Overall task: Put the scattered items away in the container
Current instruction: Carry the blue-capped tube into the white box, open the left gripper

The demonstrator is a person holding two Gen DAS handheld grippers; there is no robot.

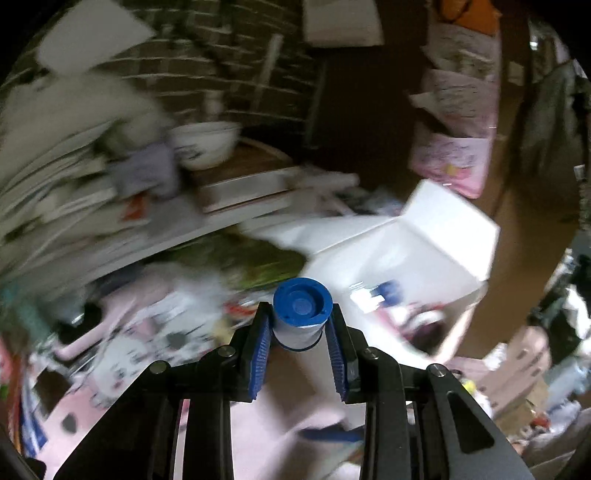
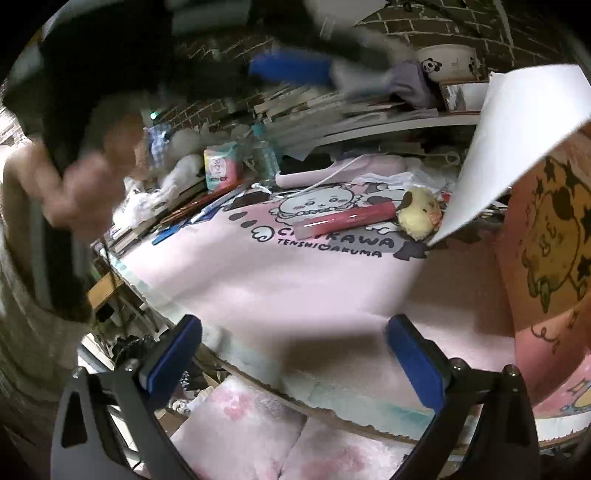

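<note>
Because the left gripper (image 1: 301, 325) pinches only the upper end of the blue-capped bottle (image 1: 301, 314) (held aloft short of the white container (image 1: 424, 236)), it could slip mid-swing, while the right gripper (image 2: 295, 354) hangs wide open, empty, above the worktop (image 2: 295, 280).

Two wrist views, each aimed forward and downward

The pink surface (image 2: 280, 280) is viewed closely from both; the panda bowl (image 1: 205, 142) before the brick wall (image 2: 417, 26) is shared; the left view is blurred.
</note>
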